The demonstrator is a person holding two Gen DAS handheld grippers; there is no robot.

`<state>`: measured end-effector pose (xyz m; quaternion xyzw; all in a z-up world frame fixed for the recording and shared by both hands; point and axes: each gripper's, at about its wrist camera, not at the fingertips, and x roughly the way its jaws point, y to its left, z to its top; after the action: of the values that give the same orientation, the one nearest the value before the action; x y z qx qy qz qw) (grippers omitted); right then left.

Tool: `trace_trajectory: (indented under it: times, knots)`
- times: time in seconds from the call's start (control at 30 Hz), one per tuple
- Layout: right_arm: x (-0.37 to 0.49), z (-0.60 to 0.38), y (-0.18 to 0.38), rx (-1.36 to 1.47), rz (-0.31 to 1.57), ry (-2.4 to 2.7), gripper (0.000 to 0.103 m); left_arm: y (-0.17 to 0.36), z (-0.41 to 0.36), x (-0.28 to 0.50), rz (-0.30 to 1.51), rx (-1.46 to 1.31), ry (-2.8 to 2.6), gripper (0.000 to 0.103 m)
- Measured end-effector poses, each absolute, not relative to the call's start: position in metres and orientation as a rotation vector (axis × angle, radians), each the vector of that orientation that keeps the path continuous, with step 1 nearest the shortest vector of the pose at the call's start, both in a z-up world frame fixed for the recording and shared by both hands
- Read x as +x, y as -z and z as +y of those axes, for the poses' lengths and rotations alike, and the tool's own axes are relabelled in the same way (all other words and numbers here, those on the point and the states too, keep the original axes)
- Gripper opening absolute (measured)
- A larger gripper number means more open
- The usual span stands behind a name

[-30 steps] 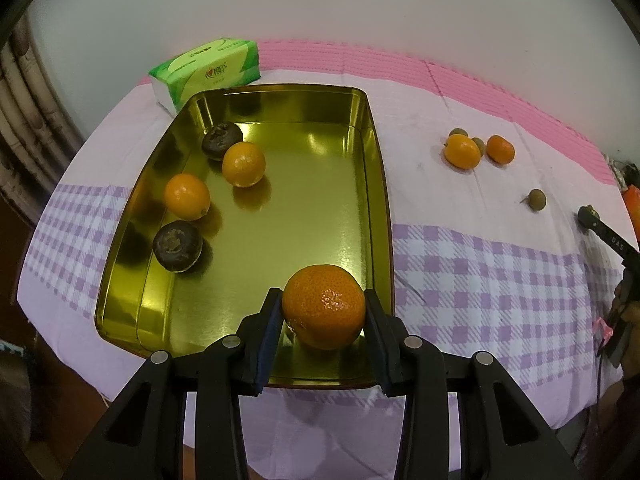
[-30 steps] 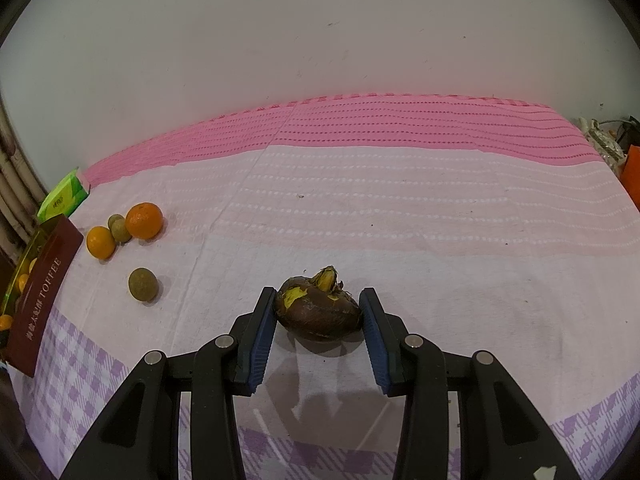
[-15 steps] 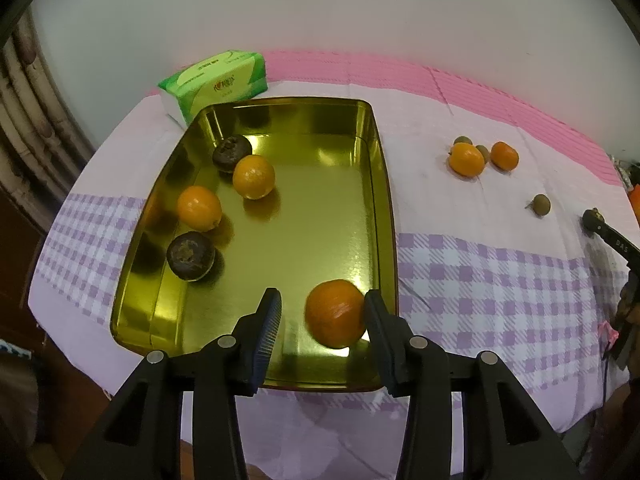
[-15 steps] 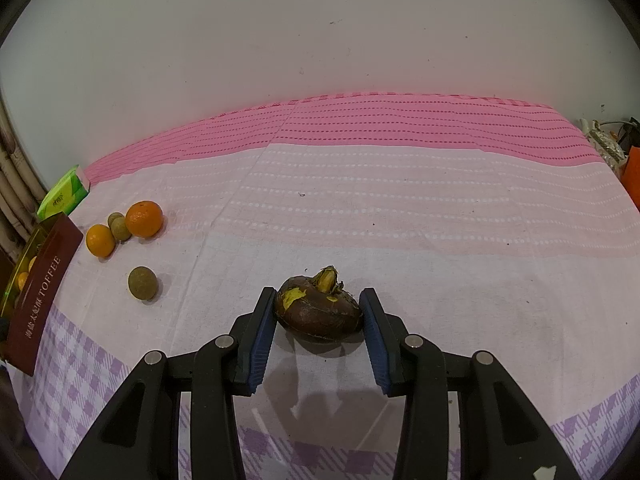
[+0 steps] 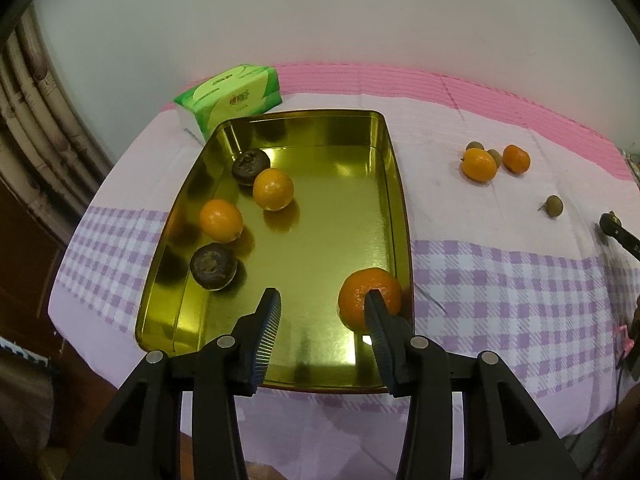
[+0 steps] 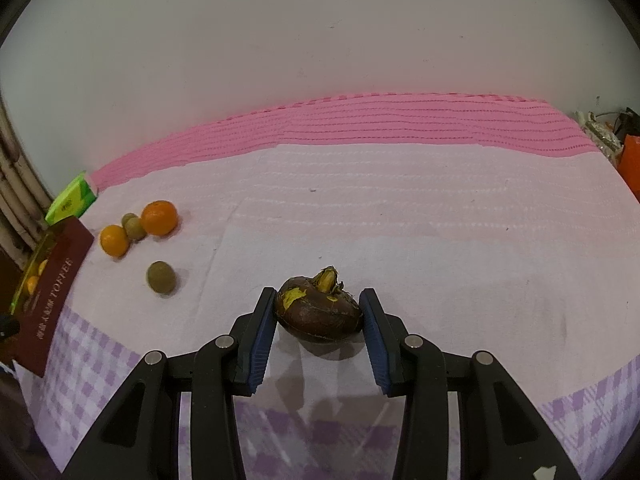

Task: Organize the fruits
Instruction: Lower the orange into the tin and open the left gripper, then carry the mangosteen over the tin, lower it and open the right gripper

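While my left gripper (image 5: 322,312) is opening over the near end of the gold tray (image 5: 394,184), the orange (image 5: 368,296) it carried lies on the tray floor by the right wall, partly behind the right finger, with nothing pressing it from the other side, so I read it as released. My jaws are spreading and that fruit is delivered. Two more oranges (image 5: 273,189) and two dark fruits (image 5: 213,266) sit toward the tray's left side, well apart from the new one. My right gripper (image 6: 319,308) is clenched on a dark brown fruit (image 6: 319,314) with yellow scars and a stalk; both pads touch its sides and it is just above or resting on the cloth, I cannot tell which. I judge this as the drop-off step for the left hand and the pick-up step for the right. Loose on the worktop (image 6: 400,216) remain two oranges, two small green-brown fruits bunched with them, and one more a little apart (image 6: 161,277). Next I would pull the left gripper up and back without nudging the orange, then carry the brown fruit across to the tray, clearing its rim and the tissue pack (image 5: 230,98) behind it.
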<state>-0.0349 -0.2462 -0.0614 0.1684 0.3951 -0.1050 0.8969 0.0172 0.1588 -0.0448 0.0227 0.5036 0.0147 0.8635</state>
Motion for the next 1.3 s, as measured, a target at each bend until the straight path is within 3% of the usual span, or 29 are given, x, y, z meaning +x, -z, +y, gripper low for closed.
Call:
trace_trajectory:
  times: [0.23,0.77,1.3]
  knots:
    - [-0.04,-0.227,0.039,0.35,0.787,0.163,0.038,0.041,0.165,0.017,1.05,0.03,-0.06,0.054]
    - [-0.011,-0.108,-0.027,0.241,0.728,-0.148,0.039,0.033,0.189,0.019,1.041,-0.015,-0.166,0.055]
    - [0.032,0.008,-0.043,0.159,0.757,-0.424,0.039,0.012,0.244,0.016,0.97,-0.045,-0.437,0.069]
